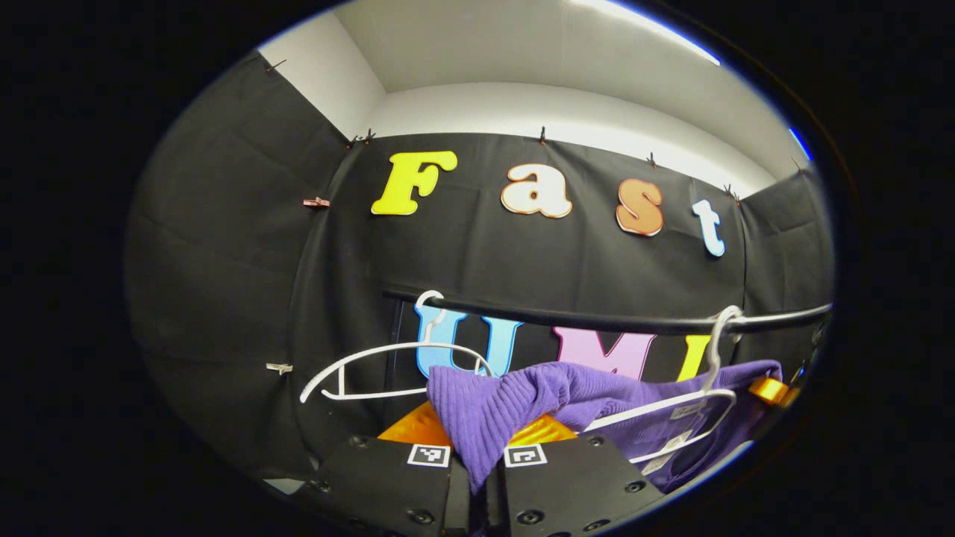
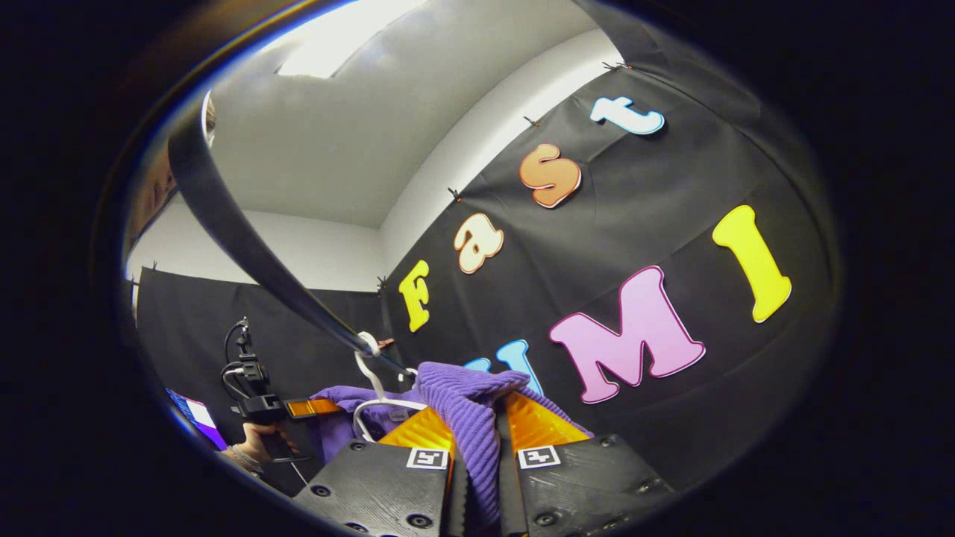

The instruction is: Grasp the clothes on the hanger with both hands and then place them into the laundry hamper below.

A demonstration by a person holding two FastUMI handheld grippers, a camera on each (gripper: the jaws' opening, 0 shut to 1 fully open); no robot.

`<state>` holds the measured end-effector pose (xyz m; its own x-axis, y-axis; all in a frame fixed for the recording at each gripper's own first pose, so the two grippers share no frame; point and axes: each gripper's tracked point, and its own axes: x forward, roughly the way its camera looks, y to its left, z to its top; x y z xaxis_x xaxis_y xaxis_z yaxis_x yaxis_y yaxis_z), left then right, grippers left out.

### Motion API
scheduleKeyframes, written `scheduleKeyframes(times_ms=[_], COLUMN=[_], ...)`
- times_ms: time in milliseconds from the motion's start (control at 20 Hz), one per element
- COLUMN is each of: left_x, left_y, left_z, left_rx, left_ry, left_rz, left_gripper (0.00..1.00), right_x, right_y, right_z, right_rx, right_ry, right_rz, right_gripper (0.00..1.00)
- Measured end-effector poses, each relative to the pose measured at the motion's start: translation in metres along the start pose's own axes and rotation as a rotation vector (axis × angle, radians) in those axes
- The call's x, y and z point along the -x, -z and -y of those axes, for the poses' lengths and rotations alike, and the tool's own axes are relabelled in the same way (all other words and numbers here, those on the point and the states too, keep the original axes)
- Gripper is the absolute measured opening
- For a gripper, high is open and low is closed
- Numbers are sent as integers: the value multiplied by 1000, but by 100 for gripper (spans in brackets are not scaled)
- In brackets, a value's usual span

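I have the left gripper (image 1: 477,466) clamped on a fold of the purple garment (image 1: 507,403), with both orange fingers (image 1: 414,429) pressing the ribbed knit between them. The right gripper (image 2: 481,447) is likewise closed on the same garment (image 2: 466,406), cloth bunched between its fingers (image 2: 421,431). My landmark is the black rail (image 1: 597,321). The garment hangs just below the rail, draped on a white hanger (image 1: 671,418) whose hook sits over the rail. A second, bare white hanger (image 1: 388,369) hangs from the rail beside the garment. In the right gripper view the left gripper (image 2: 310,407) and the hand (image 2: 254,447) holding it sit below the rail, past the garment. The hamper is not visible from here. I judge both grasps complete and the step in hand to be freeing the garment from its hanger. To do this well, I keep both clamps firm, lift slightly toward the rail to unload the hanger's shoulders, then draw both grippers away from the rail together, evenly. Uneven pulling could drag the hanger off the rail along with the cloth.
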<state>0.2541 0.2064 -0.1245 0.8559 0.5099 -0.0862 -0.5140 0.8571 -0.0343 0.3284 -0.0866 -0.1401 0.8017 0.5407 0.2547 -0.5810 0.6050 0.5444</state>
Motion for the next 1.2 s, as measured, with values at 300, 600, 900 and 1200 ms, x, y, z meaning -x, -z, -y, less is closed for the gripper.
scheduleKeyframes(times_ms=[300,600,900,1200], left_x=[-17,-10,24,47], left_y=[65,127,185,216], left_z=[-34,-18,30,91], left_rx=[38,86,118,146], left_ry=[-78,-37,56,185], left_rz=[-106,-214,-340,-433], left_gripper=[12,12,12,12], right_x=[-8,-6,21,46], right_y=[10,14,28,77], right_z=[-12,9,57,99], right_rx=[-11,-8,25,46], right_ry=[-7,43,199,341], right_rz=[-18,-30,-74,-192], right_gripper=[20,19,19,19])
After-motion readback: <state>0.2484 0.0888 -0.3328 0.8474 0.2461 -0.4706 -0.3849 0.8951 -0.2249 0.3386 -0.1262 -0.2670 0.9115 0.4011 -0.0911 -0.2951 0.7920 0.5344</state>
